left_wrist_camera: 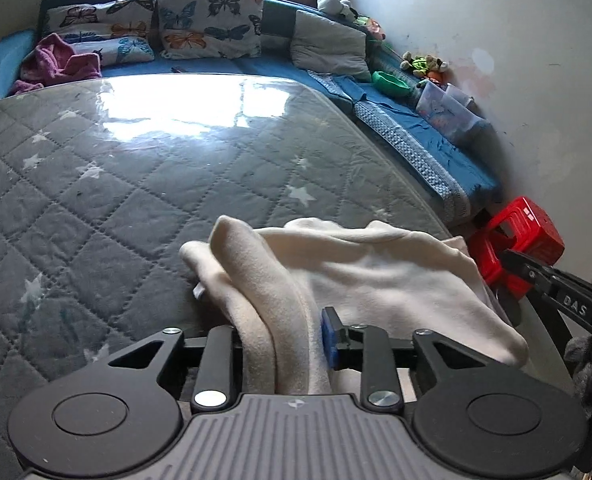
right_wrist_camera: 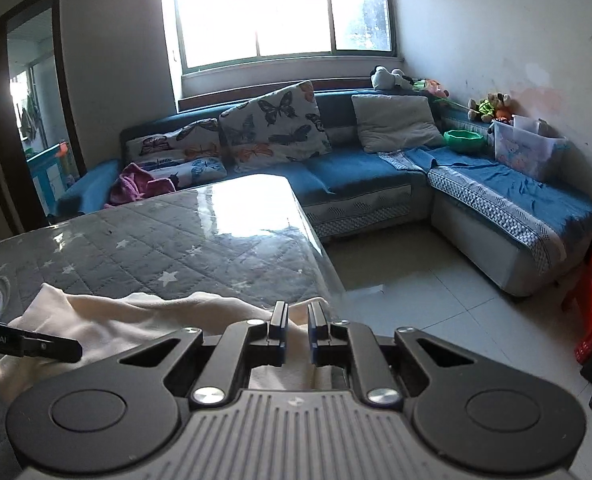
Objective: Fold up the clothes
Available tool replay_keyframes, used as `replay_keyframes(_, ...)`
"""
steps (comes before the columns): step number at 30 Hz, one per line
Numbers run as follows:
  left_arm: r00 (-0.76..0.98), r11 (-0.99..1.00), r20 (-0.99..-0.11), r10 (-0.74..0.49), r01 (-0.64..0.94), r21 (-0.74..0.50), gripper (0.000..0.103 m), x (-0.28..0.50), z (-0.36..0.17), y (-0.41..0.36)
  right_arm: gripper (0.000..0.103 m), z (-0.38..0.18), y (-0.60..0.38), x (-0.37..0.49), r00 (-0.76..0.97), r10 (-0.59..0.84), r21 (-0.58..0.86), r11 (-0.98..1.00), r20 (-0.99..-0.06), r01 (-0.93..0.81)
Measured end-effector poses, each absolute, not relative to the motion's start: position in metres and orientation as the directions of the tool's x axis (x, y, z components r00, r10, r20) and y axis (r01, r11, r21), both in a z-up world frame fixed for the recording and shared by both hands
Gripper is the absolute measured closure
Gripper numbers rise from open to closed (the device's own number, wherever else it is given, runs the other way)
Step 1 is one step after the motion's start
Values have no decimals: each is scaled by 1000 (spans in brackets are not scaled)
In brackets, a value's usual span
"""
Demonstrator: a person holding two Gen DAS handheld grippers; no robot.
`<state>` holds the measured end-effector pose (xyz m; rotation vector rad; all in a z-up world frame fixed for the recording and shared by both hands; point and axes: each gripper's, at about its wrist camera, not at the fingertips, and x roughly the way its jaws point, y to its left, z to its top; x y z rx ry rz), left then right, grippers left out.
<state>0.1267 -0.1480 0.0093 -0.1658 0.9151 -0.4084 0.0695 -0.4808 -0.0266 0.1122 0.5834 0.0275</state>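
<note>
Our left fingers [left_wrist_camera: 329, 340] pinch a thick fold of the cream cloth [left_wrist_camera: 375, 272], which runs up between them and out over the table [left_wrist_camera: 136, 184]; only the blue pad on one side shows, the other being buried under the fabric. From this left wrist view we see the cloth heaped at the table's near right corner, its far end bunched into a rounded fold. The right gripper [left_wrist_camera: 555, 288] reaches in from the right edge of the picture, just beyond the cloth, above a red stool [left_wrist_camera: 523, 232]. Past the table's far edge lies a blue sofa [left_wrist_camera: 256, 68] with butterfly cushions [left_wrist_camera: 212, 20]. From the right wrist view, our right gripper [right_wrist_camera: 297, 334] has its fingers [right_wrist_camera: 278, 326] standing a little apart, with cloth [right_wrist_camera: 136, 320] visible in the narrow gap; we cannot tell whether they grip it. The cloth spreads leftward along the table's [right_wrist_camera: 176, 244] near edge, and the left gripper [right_wrist_camera: 36, 344] comes in over it from the left.
</note>
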Motion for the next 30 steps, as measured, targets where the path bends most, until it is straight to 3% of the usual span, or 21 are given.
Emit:
replay_keyframes(5, 576, 932, -733, -362, 227, -282, 46, 127, 13, -140, 92, -41, -478, 62, 814, 122, 159, 987, -568, -36)
replay_keyframes(23, 609, 971, -756, -239, 150, -186, 34, 169, 4, -144, 91, -57, -464, 111, 773, 130, 129, 990, -621, -63)
replay_keyframes(26, 621, 975, -752, -222, 165, -152, 30, 168, 0, -148, 87, -59, -463, 112, 779, 130, 128, 990, -614, -64)
replay_keyframes(28, 619, 973, -752, -227, 168, -156, 29, 166, 0, -149, 67, -55, -461, 106, 787, 131, 123, 990, -602, -71)
replay_keyframes(30, 619, 973, -751, -230, 171, -156, 27, 160, 1, -149, 59, -54, -457, 96, 792, 133, 112, 990, -596, -81)
